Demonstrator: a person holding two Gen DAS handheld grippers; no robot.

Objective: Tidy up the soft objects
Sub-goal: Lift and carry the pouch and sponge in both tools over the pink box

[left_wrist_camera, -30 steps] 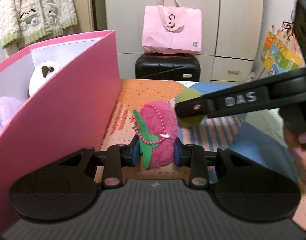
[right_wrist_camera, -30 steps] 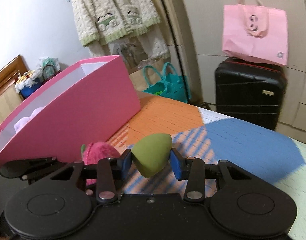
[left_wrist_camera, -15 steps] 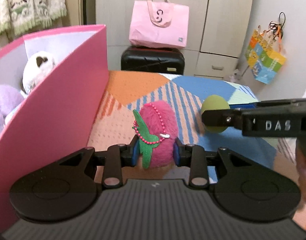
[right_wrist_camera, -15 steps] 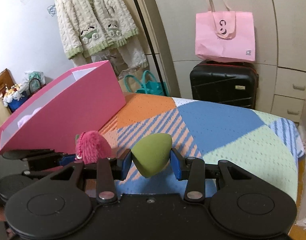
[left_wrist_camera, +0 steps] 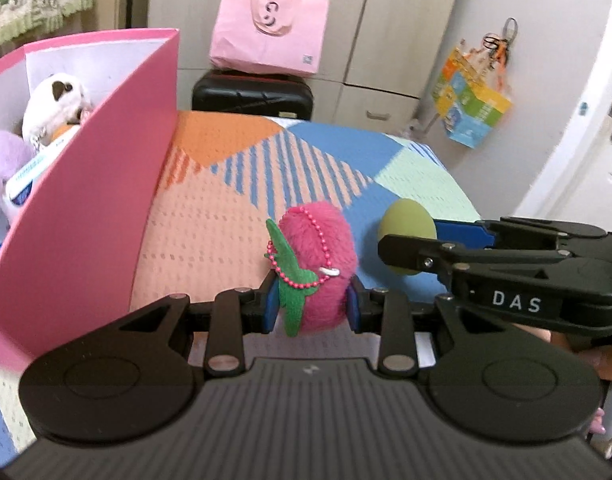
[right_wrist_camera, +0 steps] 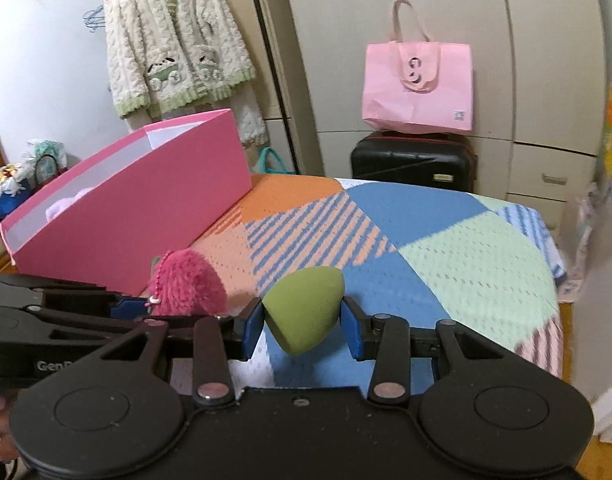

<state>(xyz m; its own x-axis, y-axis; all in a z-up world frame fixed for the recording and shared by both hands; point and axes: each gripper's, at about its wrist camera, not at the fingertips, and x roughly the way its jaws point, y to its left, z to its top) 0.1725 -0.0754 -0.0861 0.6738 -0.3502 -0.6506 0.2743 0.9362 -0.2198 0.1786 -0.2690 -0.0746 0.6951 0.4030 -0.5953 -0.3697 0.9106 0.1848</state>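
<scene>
My left gripper [left_wrist_camera: 310,306] is shut on a fluffy pink plush strawberry [left_wrist_camera: 319,264] with a green felt leaf and a pink bead chain, held above the patterned tablecloth. It also shows in the right wrist view [right_wrist_camera: 188,284]. My right gripper [right_wrist_camera: 302,322] is shut on a green teardrop makeup sponge [right_wrist_camera: 306,308], seen in the left wrist view [left_wrist_camera: 405,226] just right of the strawberry. A pink open box [left_wrist_camera: 106,184] stands at the left, holding a white plush [left_wrist_camera: 56,106] and a purple plush [left_wrist_camera: 4,160].
The colourful tablecloth [right_wrist_camera: 445,248] covers the table, whose edge drops off at the right. A black suitcase [right_wrist_camera: 413,162] with a pink tote bag [right_wrist_camera: 417,84] on it stands behind the table. A knitted cardigan [right_wrist_camera: 174,36] hangs on the wall.
Both grippers have drawn back and risen from the box, each still holding its object. The right gripper now sits lower and closer beside the left one.
</scene>
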